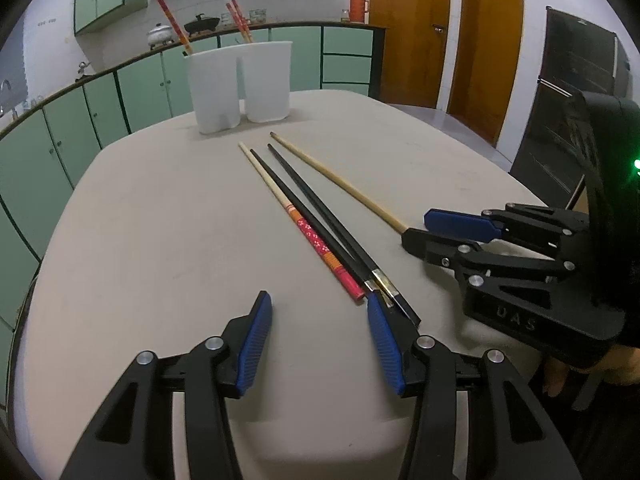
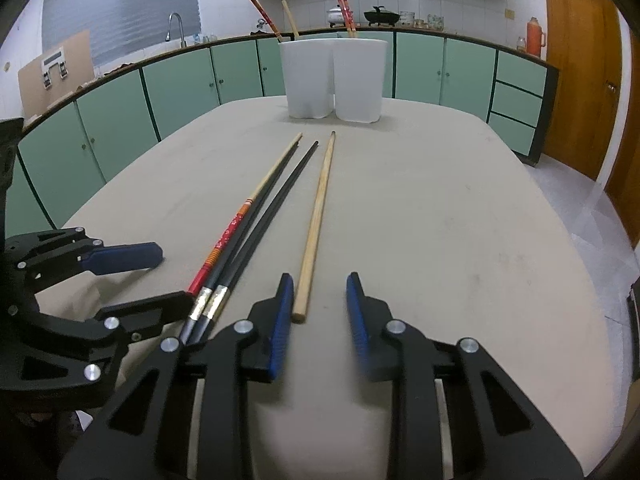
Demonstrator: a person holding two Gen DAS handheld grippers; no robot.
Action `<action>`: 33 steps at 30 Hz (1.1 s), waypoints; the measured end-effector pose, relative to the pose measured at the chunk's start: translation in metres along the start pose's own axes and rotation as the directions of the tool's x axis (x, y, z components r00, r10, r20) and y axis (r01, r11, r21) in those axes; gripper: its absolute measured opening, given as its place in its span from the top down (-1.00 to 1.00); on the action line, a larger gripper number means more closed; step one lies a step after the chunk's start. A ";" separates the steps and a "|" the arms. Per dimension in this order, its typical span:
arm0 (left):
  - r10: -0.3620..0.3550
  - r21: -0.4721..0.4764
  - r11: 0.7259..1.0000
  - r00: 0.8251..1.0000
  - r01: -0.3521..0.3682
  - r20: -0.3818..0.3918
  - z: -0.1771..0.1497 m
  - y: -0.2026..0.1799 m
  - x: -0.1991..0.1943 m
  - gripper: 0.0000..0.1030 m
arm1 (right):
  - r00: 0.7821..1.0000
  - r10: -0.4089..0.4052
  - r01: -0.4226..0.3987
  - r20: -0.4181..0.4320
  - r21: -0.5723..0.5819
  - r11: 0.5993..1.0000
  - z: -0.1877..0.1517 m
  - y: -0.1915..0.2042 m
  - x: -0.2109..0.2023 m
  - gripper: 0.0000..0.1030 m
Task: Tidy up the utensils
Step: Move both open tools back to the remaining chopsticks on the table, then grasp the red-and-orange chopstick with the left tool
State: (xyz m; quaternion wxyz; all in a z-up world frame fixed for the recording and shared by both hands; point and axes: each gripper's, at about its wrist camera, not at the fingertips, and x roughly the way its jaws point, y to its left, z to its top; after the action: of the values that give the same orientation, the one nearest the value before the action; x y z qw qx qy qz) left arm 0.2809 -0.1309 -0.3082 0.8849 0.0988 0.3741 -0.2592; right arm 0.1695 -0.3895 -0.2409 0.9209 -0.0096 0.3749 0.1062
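Note:
Several chopsticks lie side by side on the beige table [image 1: 160, 240]: a red-patterned chopstick [image 1: 312, 236], two black chopsticks [image 1: 320, 216] and a plain wooden chopstick [image 1: 340, 182]. My left gripper [image 1: 318, 298] is open with bare table between its pads; the near ends of the red and black sticks lie at its right fingertip. My right gripper [image 2: 320, 280] is open around the near end of the wooden chopstick [image 2: 312, 248], which lies close to its left pad, with the right pad apart. A white two-compartment holder [image 2: 332, 80] at the table's far side has chopsticks standing in it.
Green kitchen cabinets [image 2: 180, 88] run behind the table, with a sink and pots on the counter. Wooden doors [image 1: 412, 28] stand at the right, and a dark appliance [image 1: 576, 92] beside the table's right edge. The table [image 2: 460, 220] stretches bare to the right of the chopsticks.

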 end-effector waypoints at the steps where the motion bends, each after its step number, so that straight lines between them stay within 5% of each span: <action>1: -0.003 -0.009 1.000 1.000 0.003 0.001 0.001 0.000 0.000 0.05 | 1.000 0.005 -0.005 -0.001 0.002 1.000 0.001 -0.001 0.000 0.50; 7: 0.067 -0.024 0.997 0.998 -0.067 -0.005 -0.001 0.007 0.002 0.04 | 0.999 0.031 -0.031 -0.007 -0.008 0.999 0.001 -0.003 0.000 0.53; 16: 0.040 -0.105 0.994 0.999 -0.038 0.021 0.004 0.021 -0.013 0.06 | 0.999 0.035 -0.035 0.000 0.001 0.999 -0.001 -0.003 -0.001 0.53; 25: 0.066 -0.134 0.989 0.998 -0.067 -0.010 0.014 0.018 0.015 0.06 | 0.999 0.035 -0.035 0.000 0.000 0.999 -0.001 -0.003 -0.001 0.53; 28: 0.089 -0.138 0.986 0.996 -0.090 -0.011 0.013 0.020 0.014 0.35 | 1.000 0.031 -0.031 0.001 0.001 1.000 0.000 -0.002 -0.002 0.53; 30: 0.108 -0.141 0.984 0.994 -0.108 -0.004 0.009 0.022 0.010 0.78 | 1.000 0.024 -0.024 0.004 0.000 1.000 -0.001 -0.001 -0.003 0.53; 33: 0.115 -0.175 0.978 0.993 -0.112 0.011 0.005 0.029 0.006 0.89 | 1.000 -0.002 0.002 0.015 -0.001 1.000 -0.002 0.003 -0.004 0.53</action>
State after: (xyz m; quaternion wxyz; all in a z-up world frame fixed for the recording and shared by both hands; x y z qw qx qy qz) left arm 0.3026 -0.1101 -0.3096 0.9074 0.0395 0.3797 -0.1756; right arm 0.1644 -0.3871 -0.2397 0.9237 -0.0097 0.3681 0.1056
